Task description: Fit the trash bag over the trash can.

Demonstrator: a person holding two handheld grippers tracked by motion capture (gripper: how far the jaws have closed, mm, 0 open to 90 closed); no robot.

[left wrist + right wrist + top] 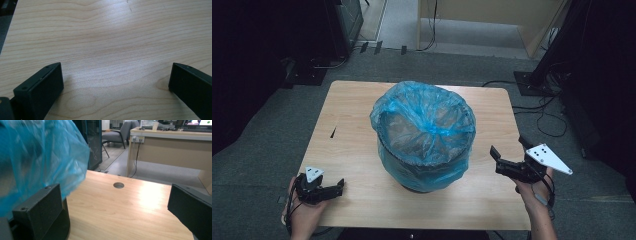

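Note:
A round dark bin lined with a blue plastic bag (424, 132) stands in the middle of the wooden table (352, 115), the bag's edge folded over the rim. My left gripper (336, 188) rests near the table's front left corner, open, well left of the bin. In the left gripper view, its jaws (116, 75) stand wide apart over bare wood. My right gripper (510, 149) hovers just right of the bin, open and holding nothing. In the right gripper view (115, 200), the blue bag (37, 157) bulges past the left jaw without touching it.
A small cable hole (118, 185) pierces the tabletop beyond the right gripper. A short dark mark (333, 132) lies on the table's left side. Cables (547, 112) and a stand base (532, 80) lie on the grey floor to the right. A light wooden desk (170, 150) stands beyond.

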